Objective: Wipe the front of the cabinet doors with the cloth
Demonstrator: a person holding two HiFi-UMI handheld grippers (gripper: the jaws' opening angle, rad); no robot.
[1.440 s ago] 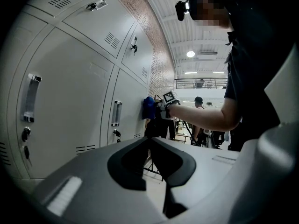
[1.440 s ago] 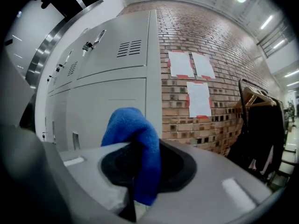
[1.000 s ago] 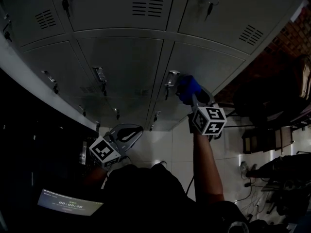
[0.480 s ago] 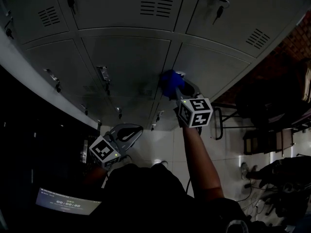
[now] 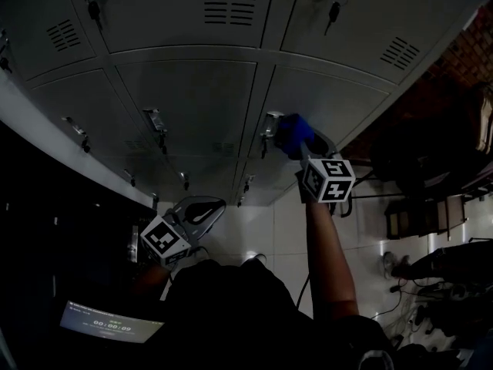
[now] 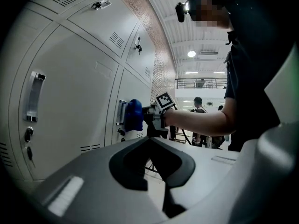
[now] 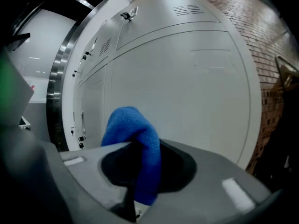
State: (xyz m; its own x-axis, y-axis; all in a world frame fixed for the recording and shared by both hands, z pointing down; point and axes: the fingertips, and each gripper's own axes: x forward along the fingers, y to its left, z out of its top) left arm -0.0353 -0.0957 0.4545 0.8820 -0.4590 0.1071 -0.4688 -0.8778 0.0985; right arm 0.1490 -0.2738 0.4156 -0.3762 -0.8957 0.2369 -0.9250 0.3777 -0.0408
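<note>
Clamping the blue cloth (image 5: 293, 133) between its jaws, the right gripper (image 5: 305, 146) is held up at the grey cabinet doors (image 5: 192, 91), and its marker cube (image 5: 330, 179) shows bold black-and-white square patterns rather than letters. The only other writing sits low on the left of the head view, where a small lit screen (image 5: 111, 324) carries a row of digits too small and dim to read with any certainty. In the right gripper view the cloth (image 7: 134, 136) rises out of the pinch as a folded hump, its top bulging past the jaw tips toward the pale door front (image 7: 196, 92), while a tail of it hangs down through the dark recess behind them. Seen from the left gripper view, the cloth (image 6: 133, 115) lies up against the door just beside an upright metal handle (image 6: 121, 117), on the side toward the person's arm (image 6: 196, 120); the head view places it likewise next to that handle (image 5: 269, 123), on a door in the lower row. The left gripper (image 5: 209, 206) hangs lower, well apart from the cloth, with its jaws closed flat together and nothing between them. Keys (image 5: 93, 8) dangle from locks on the upper doors, and a brick wall (image 5: 462, 56) stands at the right.
</note>
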